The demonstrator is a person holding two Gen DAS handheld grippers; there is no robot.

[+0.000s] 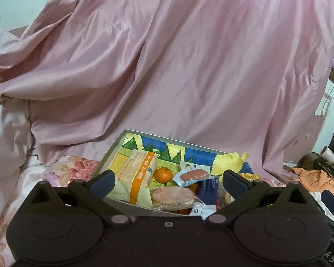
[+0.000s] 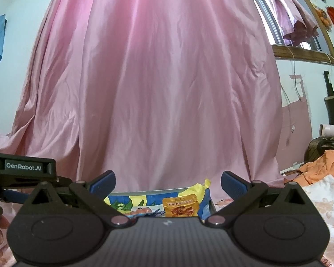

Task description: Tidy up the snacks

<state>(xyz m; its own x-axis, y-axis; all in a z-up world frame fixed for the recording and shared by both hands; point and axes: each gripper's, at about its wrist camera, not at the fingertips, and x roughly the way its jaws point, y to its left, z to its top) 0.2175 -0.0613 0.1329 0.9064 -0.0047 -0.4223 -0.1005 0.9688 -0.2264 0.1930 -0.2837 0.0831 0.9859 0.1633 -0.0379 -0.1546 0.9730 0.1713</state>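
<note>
My left tongs (image 1: 168, 183) hang spread apart and empty over the grey-rimmed cardboard box with a colourful painted lining (image 1: 113, 150) on the bed. Inside it, a small orange mandarin (image 1: 163, 174) lies between their tips. My right tongs (image 2: 168, 183), also apart, frame a gold foil snack pouch (image 2: 180, 207) at the box's right end.

Left gripper (image 1: 168, 181) held wide apart over a snack tray (image 1: 113, 150)

The tray lies on a floral bedsheet (image 1: 71, 166) before a pink curtain (image 1: 178, 66). In the tray: an orange-striped cracker pack (image 1: 137, 171) at left, a tangerine (image 1: 163, 174) beside it, a sausage packet (image 1: 192, 175) right of that, round wrapped rice crackers (image 1: 173, 198) nearest.
</note>
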